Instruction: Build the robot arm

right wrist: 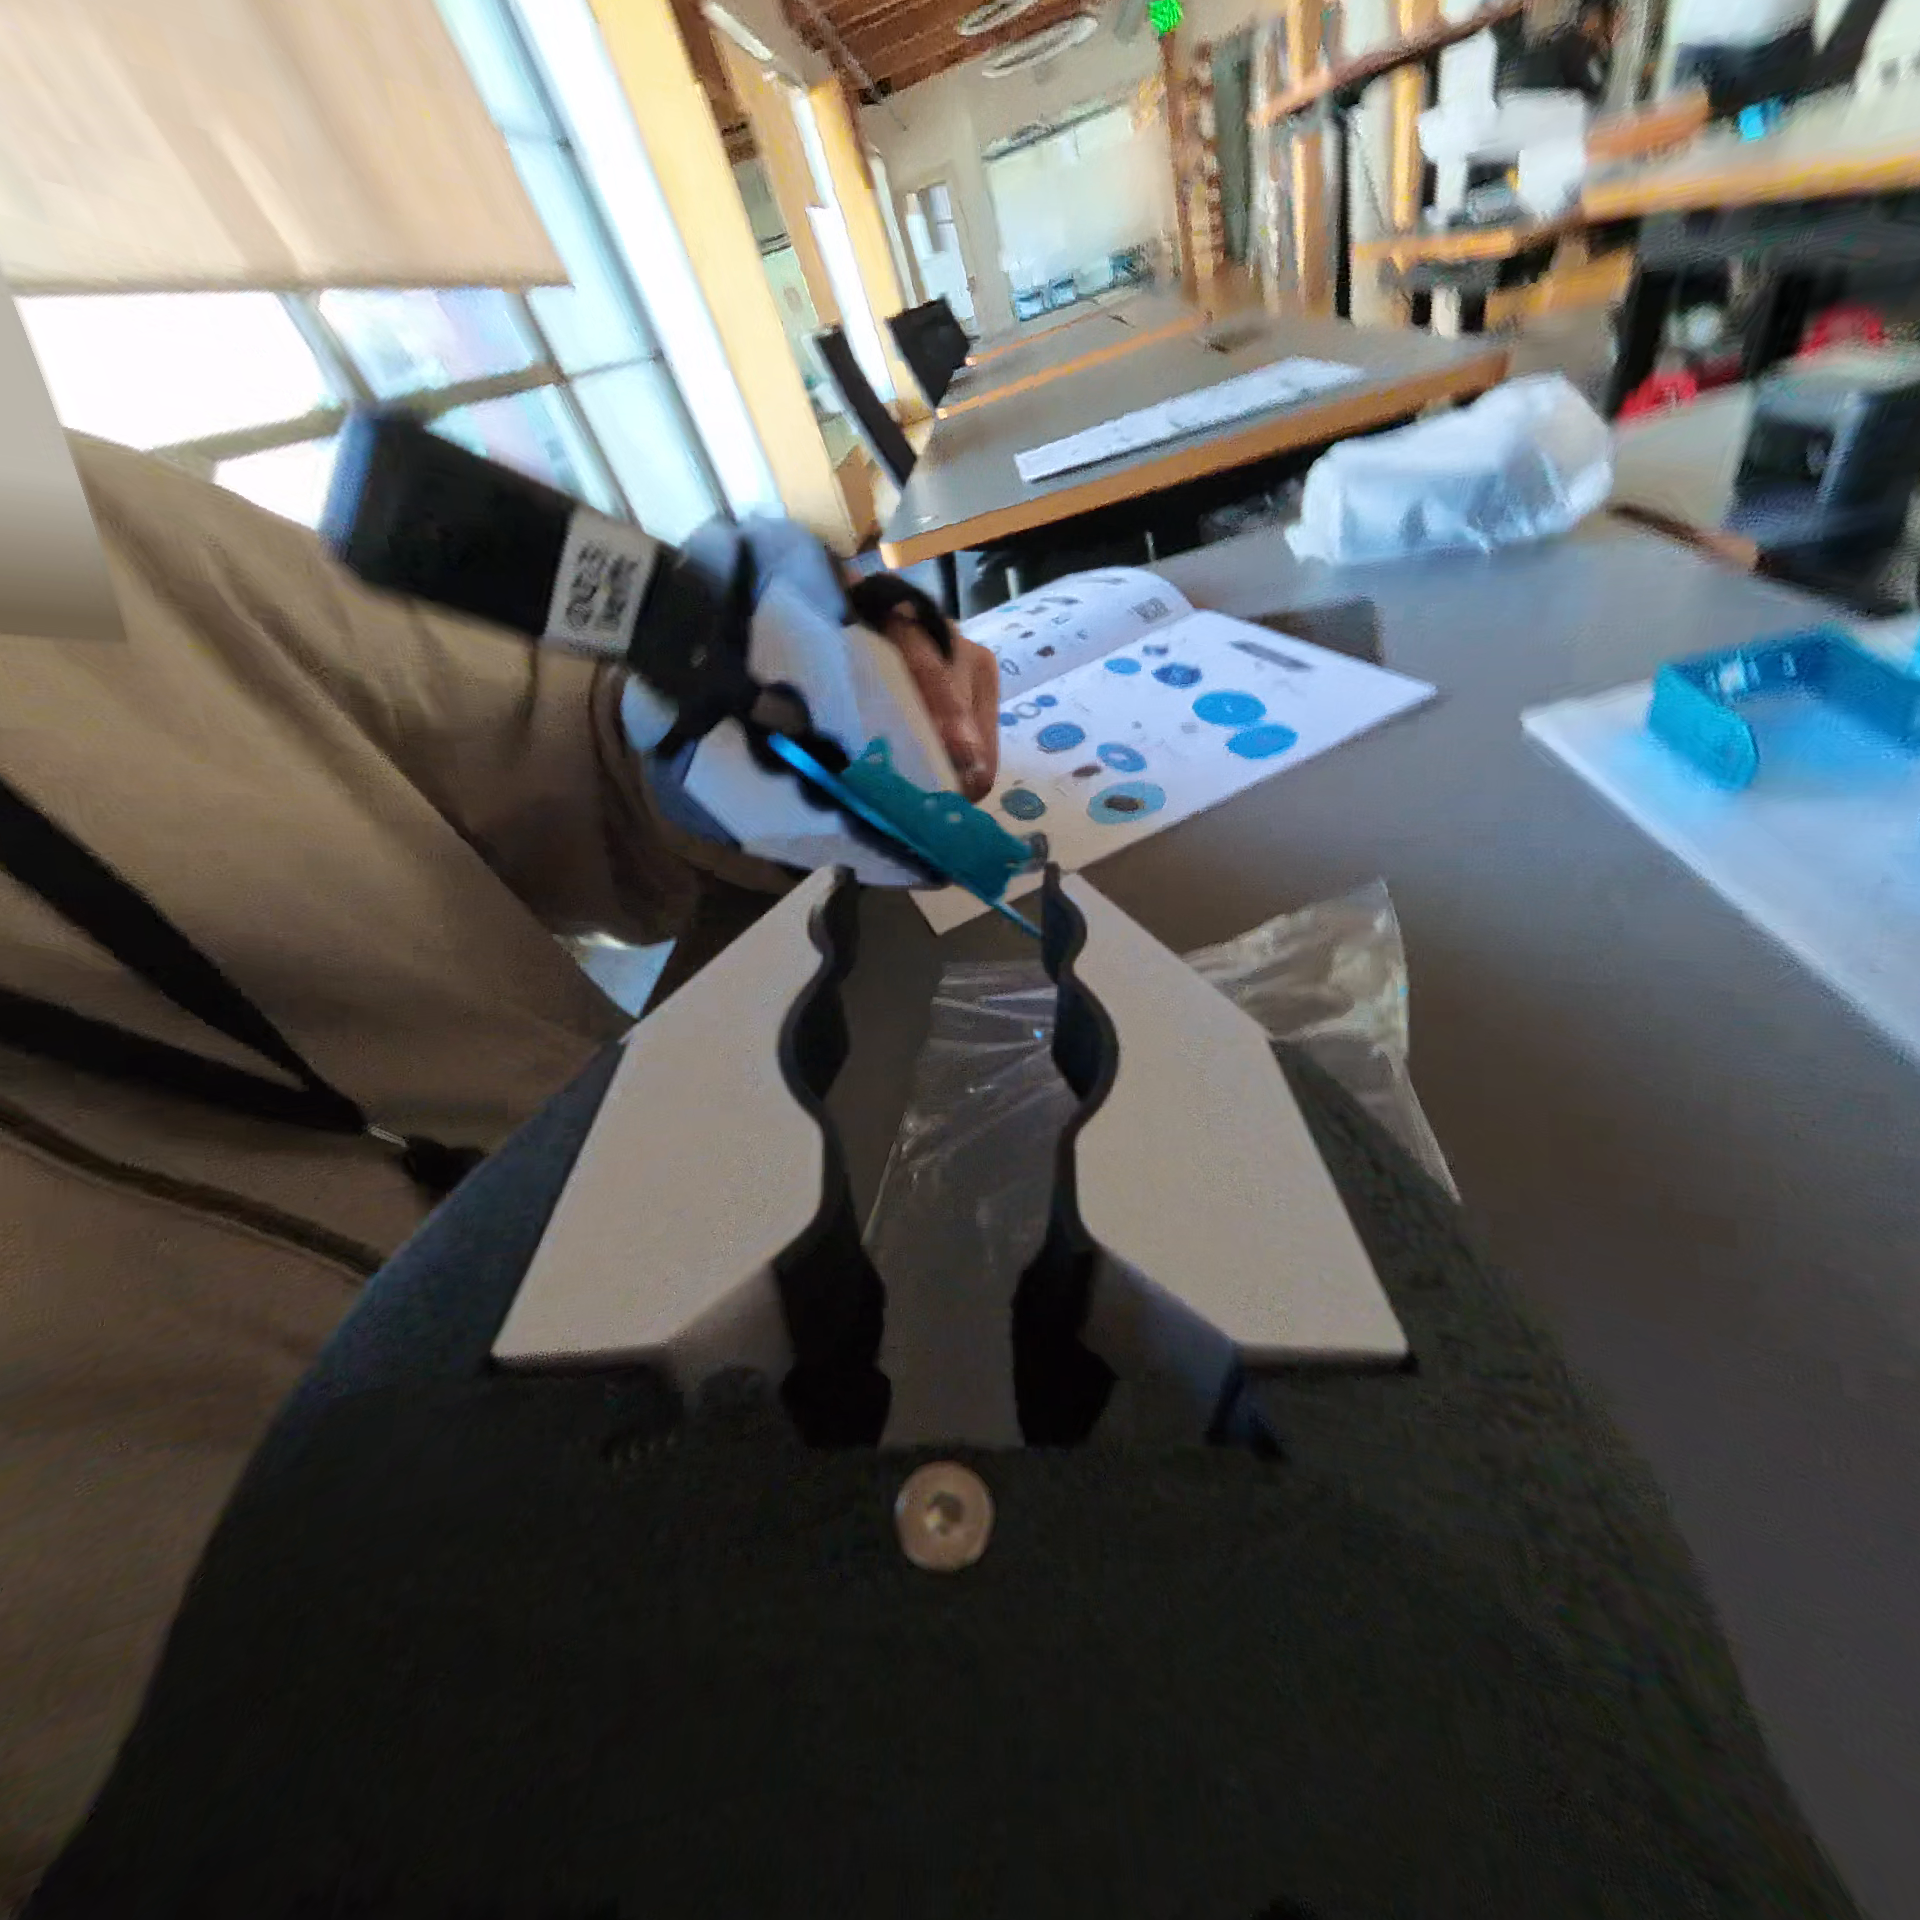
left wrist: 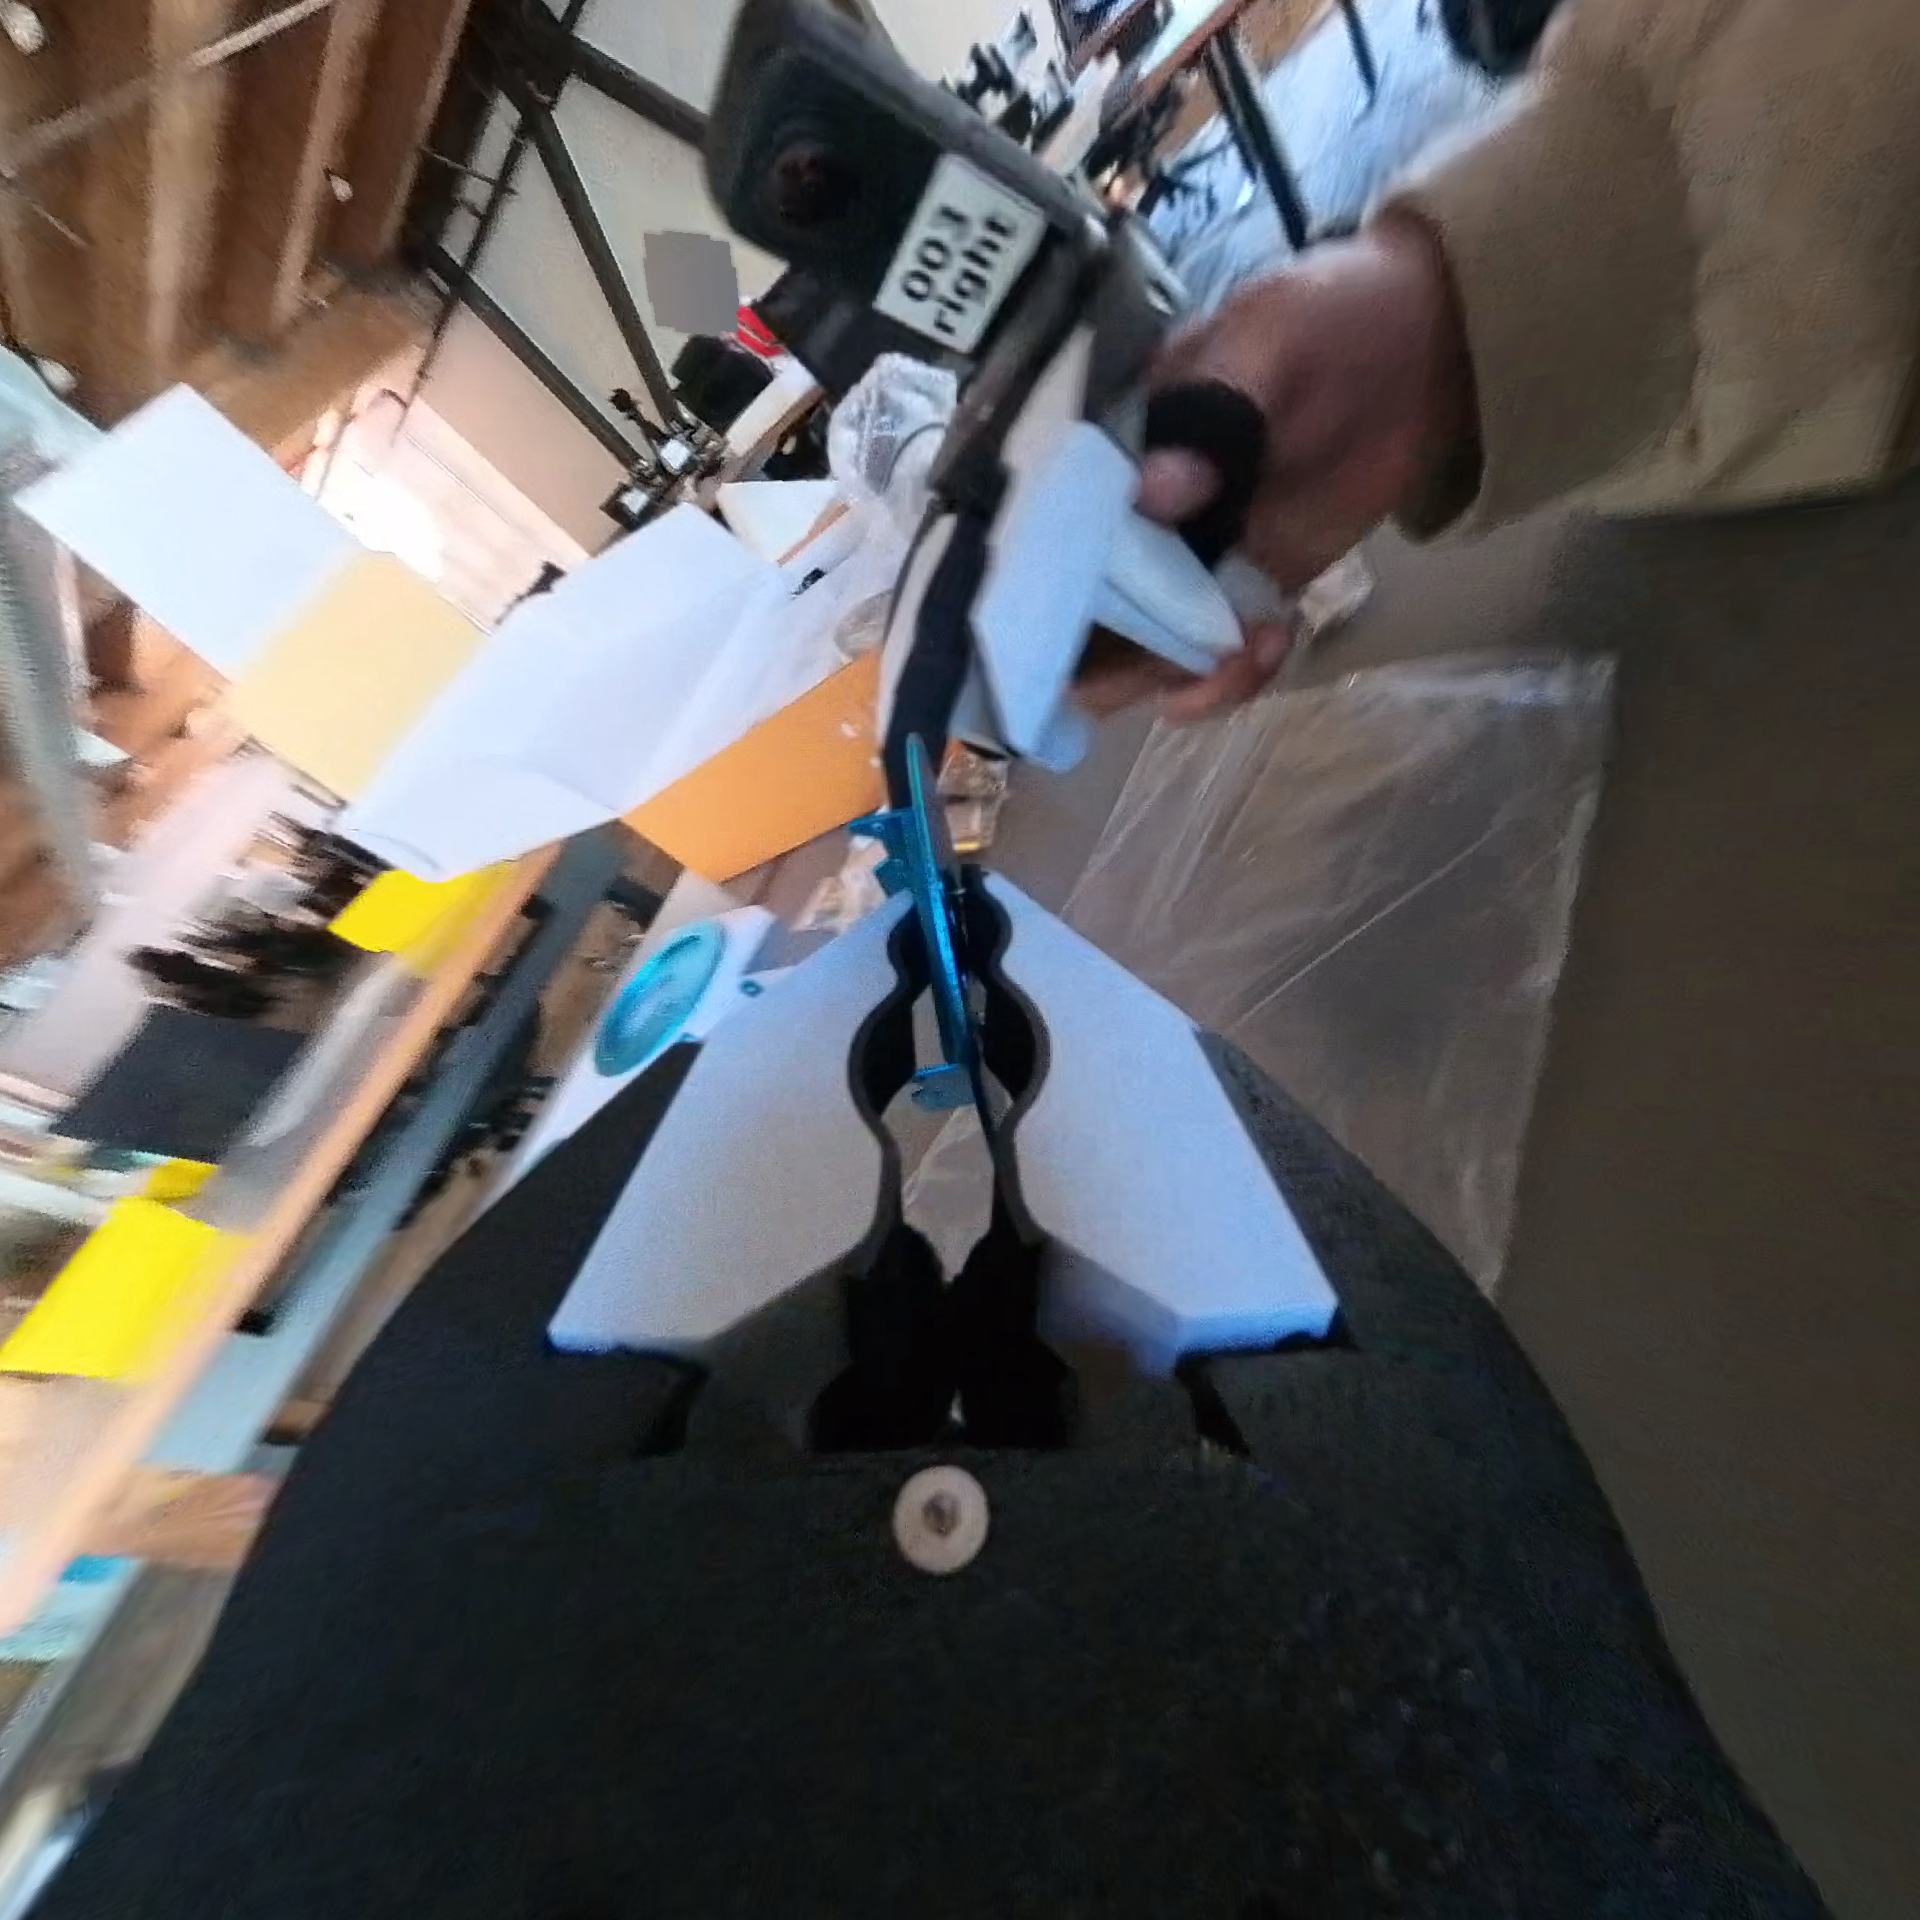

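While both tools meet over the table, one thin blue metal part sits between them.
Seen from the left wrist, the left tool (left wrist: 948, 997) is pressed together on the blue part (left wrist: 935, 935), which juts ahead toward the right tool beyond; a clear plastic bag (left wrist: 1351, 883) lies to its right. Seen from the right wrist, the right tool (right wrist: 948, 904) stands spread, its right fingertip just touching the part's (right wrist: 935, 821) end, with an open printed booklet (right wrist: 1195, 717) ahead and a plastic bag beneath on the table (right wrist: 1558, 935).

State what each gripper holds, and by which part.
The left gripper pinches a thin blue metal plate edge-on, mid-length. The right gripper is open, holding nothing; the plate's tip lies at its fingertips.
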